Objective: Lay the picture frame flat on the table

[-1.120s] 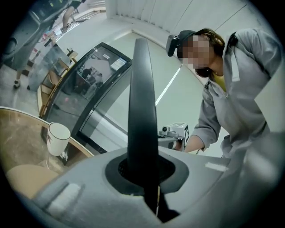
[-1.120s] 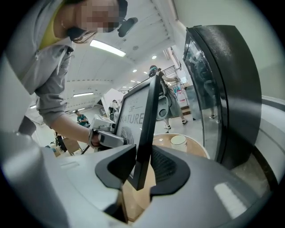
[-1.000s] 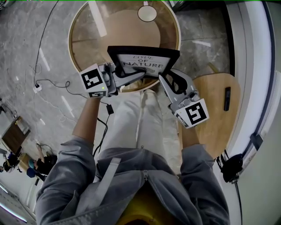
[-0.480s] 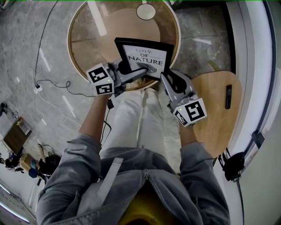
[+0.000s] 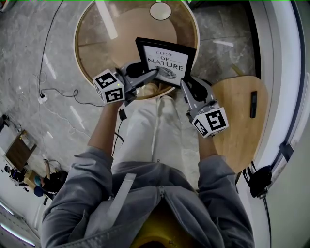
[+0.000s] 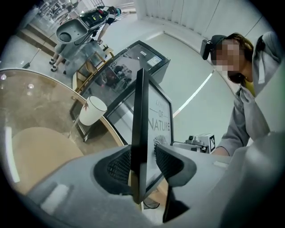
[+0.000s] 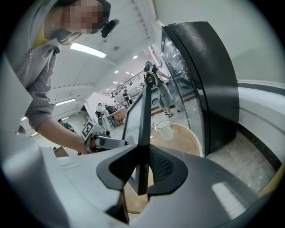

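Observation:
The black picture frame with its white "OF NATURE" print hangs tilted over the near edge of the round glass-topped table, face towards me. I cannot tell whether it touches the table. My left gripper has just been opening from shut, and its pads now bear on the frame's lower left edge. My right gripper has just been closing and is shut on the lower right edge. Both gripper views show the frame edge-on between the pads of the left gripper and the right gripper.
A white cup stands at the table's far edge. A wooden side table at the right carries a slim black object. A dark glass-fronted cabinet stands beyond the table. A cable and socket lie on the floor.
The frame has shifted right and tipped back, showing more of its face. My left gripper moved from under the frame's bottom middle to its lower left edge. Both hands have sunk.

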Available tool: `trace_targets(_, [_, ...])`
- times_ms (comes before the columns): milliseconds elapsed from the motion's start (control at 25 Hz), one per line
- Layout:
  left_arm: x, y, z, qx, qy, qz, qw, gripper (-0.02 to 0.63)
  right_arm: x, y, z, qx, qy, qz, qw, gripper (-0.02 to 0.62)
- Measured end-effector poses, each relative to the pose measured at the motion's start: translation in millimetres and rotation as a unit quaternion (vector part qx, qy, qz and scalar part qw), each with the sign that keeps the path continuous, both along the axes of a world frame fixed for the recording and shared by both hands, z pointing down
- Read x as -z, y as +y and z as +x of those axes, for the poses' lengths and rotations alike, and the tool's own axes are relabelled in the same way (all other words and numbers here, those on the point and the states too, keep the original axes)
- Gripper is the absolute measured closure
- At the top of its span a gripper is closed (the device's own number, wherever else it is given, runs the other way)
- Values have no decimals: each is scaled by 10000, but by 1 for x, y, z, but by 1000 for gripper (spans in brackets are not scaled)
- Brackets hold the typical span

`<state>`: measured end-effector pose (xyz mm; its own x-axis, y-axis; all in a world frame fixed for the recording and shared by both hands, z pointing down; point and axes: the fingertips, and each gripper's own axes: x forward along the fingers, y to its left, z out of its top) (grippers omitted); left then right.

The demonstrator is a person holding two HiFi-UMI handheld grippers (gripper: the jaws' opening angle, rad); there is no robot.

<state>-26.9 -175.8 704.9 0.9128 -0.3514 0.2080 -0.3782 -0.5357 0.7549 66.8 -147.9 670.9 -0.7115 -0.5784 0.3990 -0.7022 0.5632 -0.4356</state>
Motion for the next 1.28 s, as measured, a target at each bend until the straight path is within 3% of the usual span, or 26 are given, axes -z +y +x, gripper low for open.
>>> trace_targets(120, [-9, 0, 0, 51, -159, -78, 9998, 445, -12, 1, 2, -118, -30, -188, 9997, 522])
trace_targets(280, [-30, 0, 4, -72, -653, -177, 9977, 449, -43, 1, 9, -374, -185, -615, 9972, 522])
trace_targets(640, [-85, -16, 17, -403, -1614, -631, 9840, 445, -113, -11, 23, -949, -380, -1640, 9812, 518])
trace_targets(960, [-129, -19, 25, -448, -2010, -1422, 9682, 437, -158, -16, 32, -1205, -261, -2432, 9621, 517])
trace_targets(1280, [-144, -16, 27, -444, -2196, -1856, 9567, 419, -168, -14, 34, -1383, -225, -2834, 9487, 515])
